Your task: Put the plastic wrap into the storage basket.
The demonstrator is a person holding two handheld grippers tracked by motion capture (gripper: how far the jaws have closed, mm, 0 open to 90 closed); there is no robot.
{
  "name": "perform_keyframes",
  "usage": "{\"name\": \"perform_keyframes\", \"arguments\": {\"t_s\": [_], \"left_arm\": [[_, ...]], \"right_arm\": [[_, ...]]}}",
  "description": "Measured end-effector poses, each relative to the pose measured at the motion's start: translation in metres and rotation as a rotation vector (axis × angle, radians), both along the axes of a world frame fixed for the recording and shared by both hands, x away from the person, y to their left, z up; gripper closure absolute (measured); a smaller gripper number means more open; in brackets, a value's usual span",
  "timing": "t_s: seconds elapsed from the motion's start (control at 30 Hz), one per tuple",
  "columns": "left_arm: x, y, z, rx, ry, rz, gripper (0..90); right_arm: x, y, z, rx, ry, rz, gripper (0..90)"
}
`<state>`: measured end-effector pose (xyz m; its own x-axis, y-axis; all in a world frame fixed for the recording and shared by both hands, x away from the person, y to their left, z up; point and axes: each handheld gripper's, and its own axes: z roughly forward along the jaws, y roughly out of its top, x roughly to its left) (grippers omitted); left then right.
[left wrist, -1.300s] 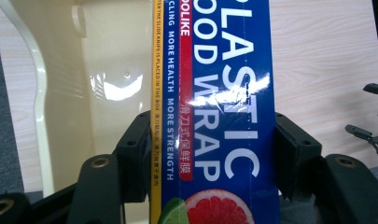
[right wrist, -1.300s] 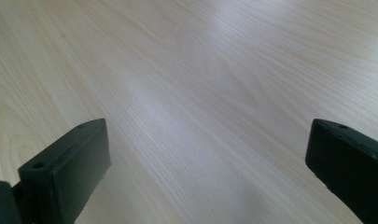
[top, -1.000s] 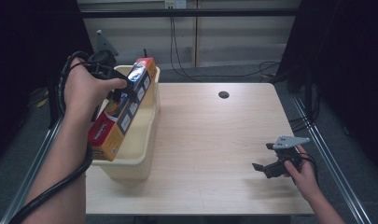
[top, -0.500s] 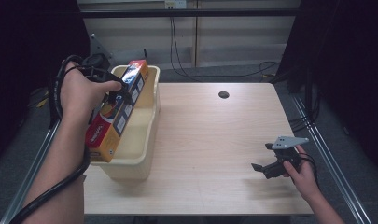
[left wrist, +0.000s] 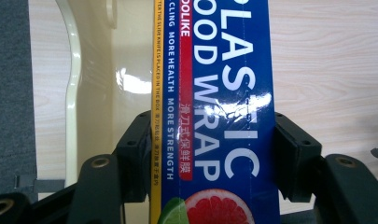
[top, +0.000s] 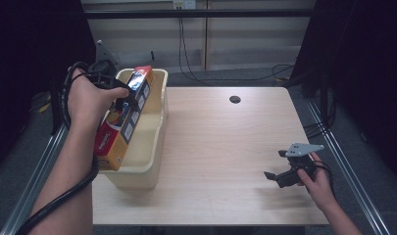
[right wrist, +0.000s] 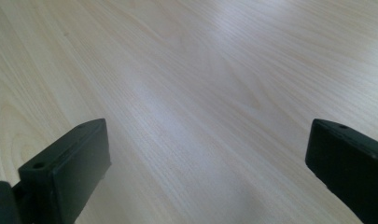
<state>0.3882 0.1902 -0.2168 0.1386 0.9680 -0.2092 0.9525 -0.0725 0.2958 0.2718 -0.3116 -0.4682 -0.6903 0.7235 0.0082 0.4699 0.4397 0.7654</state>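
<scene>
We hold a long box [top: 123, 120] of plastic wrap. It is blue, red and yellow, with a grapefruit picture at one end. Our left gripper [top: 118, 93] squeezes the box from both sides, and its black jaws press tight on the box's two long edges. The box is tilted over a pale tub [top: 157, 122]. Its far end is up above the tub's far rim, and its near end is low by the tub's near left corner. The tub sits at the left edge of the table [top: 220, 147]. Our right gripper [top: 277, 176] rests near the table's right front corner, well apart from the tub. Its jaws are wide, with bare wood between them.
</scene>
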Motion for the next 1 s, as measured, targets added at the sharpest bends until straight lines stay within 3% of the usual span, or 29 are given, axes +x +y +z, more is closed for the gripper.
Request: {"name": "perform_keyframes", "arguments": {"t_s": [0.3,1.0], "left_arm": [[0.003,0.001,-0.009,0.020,0.002,0.009,40.6],[0.007,0.001,-0.032,0.026,0.056,0.030,40.6]], "right_arm": [[0.000,0.001,0.000,-0.001,0.003,-0.002,0.0],[0.000,0.001,0.000,0.001,0.005,-0.001,0.0]]}}
